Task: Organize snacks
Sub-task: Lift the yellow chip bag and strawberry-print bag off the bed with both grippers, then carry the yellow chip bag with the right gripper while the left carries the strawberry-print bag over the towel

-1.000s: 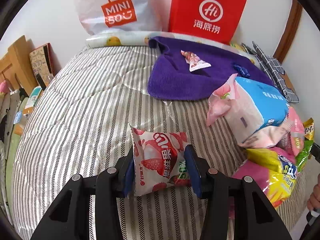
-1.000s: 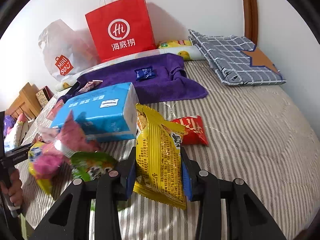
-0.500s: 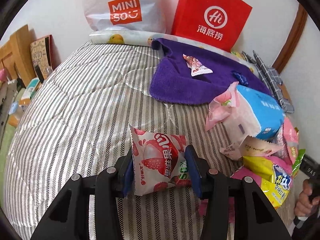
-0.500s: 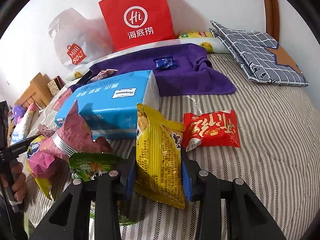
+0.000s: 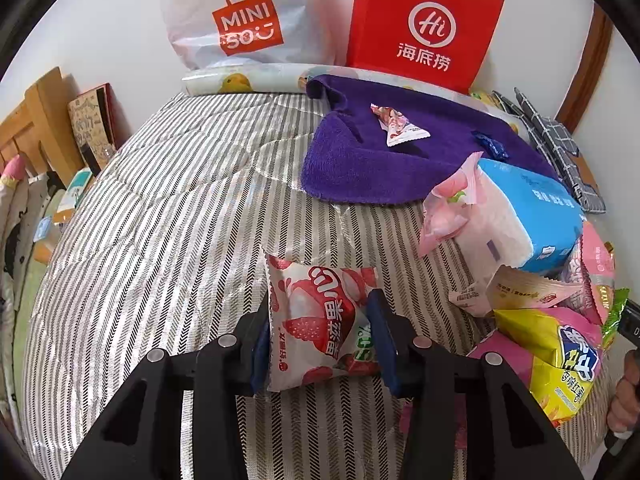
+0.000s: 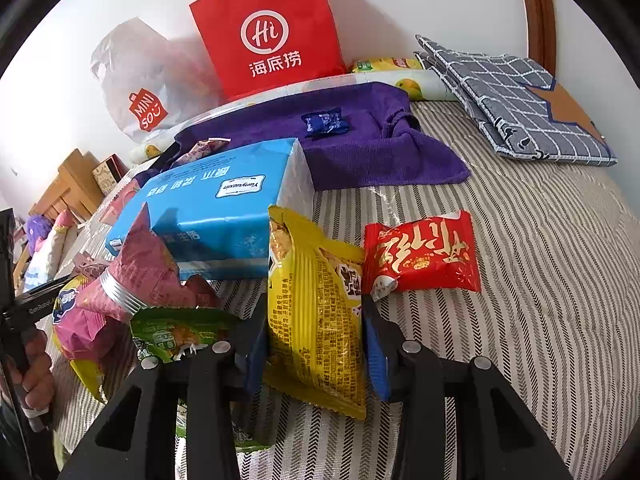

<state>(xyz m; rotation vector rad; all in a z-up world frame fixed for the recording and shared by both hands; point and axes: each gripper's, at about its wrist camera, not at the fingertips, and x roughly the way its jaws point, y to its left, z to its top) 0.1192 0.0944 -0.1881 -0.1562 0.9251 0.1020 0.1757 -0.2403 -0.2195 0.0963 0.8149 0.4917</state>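
The left gripper (image 5: 322,332) is closing on a white-and-red strawberry snack packet (image 5: 320,320); the right gripper (image 6: 316,340) is opening around a tall yellow crinkly bag (image 6: 316,312) beside the red packet (image 6: 424,256). Best let each settle flat on the striped quilt (image 6: 540,280) ahead.

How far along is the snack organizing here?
Early stage. Placed: two candies on the purple towel. In hand: left gripper closing on the strawberry packet; right gripper opening around the yellow packet. Left: the red packet and the heap beside the blue tissue pack.
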